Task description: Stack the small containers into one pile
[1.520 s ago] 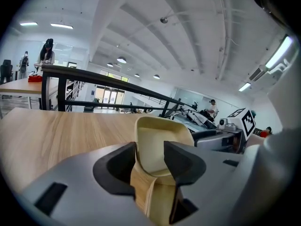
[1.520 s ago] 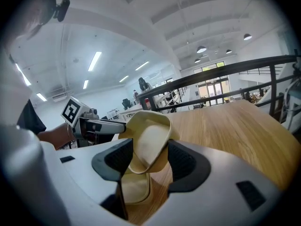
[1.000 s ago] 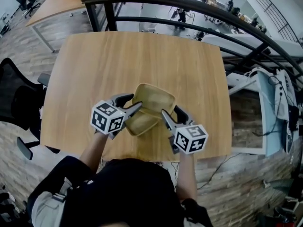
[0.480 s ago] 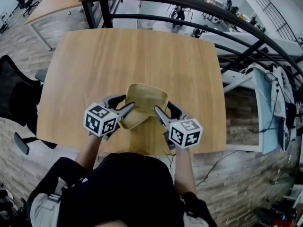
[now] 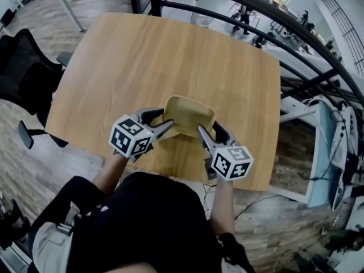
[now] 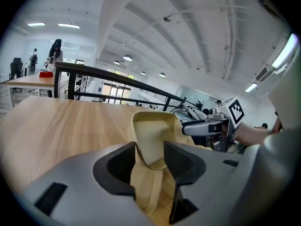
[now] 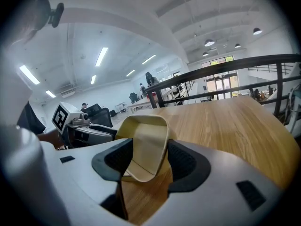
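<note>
A pile of tan square plastic containers [image 5: 187, 115], nested, sits low in the centre of the frame, near the front edge of a light wooden table [image 5: 142, 56]. The left gripper [image 6: 150, 155] clamps the pile's left rim and the right gripper [image 7: 149, 158] clamps its right rim. A black office chair [image 5: 25, 67] stands at the upper left. A black metal railing [image 5: 239, 4] crosses the top behind the table.
</note>
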`<state>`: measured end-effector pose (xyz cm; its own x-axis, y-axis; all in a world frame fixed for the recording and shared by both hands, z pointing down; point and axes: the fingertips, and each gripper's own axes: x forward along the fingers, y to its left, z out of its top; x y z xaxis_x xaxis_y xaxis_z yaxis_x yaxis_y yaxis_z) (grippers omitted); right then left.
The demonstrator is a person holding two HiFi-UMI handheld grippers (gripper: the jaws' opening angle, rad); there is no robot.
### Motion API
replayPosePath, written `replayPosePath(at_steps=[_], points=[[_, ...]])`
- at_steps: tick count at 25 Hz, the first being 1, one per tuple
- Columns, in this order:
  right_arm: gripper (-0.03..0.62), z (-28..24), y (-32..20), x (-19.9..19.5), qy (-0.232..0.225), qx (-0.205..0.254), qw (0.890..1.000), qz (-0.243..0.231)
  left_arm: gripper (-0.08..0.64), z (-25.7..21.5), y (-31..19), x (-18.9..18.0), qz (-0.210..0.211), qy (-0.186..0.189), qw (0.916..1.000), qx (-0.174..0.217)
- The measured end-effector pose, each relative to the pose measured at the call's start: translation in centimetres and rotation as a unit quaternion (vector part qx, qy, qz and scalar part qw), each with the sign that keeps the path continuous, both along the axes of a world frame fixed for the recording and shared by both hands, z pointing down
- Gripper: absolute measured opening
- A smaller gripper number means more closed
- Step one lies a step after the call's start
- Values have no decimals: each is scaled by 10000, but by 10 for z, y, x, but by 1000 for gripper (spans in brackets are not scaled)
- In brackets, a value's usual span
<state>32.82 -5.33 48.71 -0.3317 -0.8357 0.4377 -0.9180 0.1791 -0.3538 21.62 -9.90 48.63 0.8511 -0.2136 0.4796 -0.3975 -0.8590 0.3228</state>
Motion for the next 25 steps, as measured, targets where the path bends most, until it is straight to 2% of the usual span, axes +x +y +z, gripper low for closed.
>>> replayPosePath(at_steps=[14, 25], points=[[219, 11, -20, -32, 47, -157, 9967, -790, 193, 15, 22, -43, -646, -152, 9974, -296], [219, 27, -25, -45, 126, -397, 9924, -1160, 193, 30, 37, -55, -867, -204, 9940, -630]])
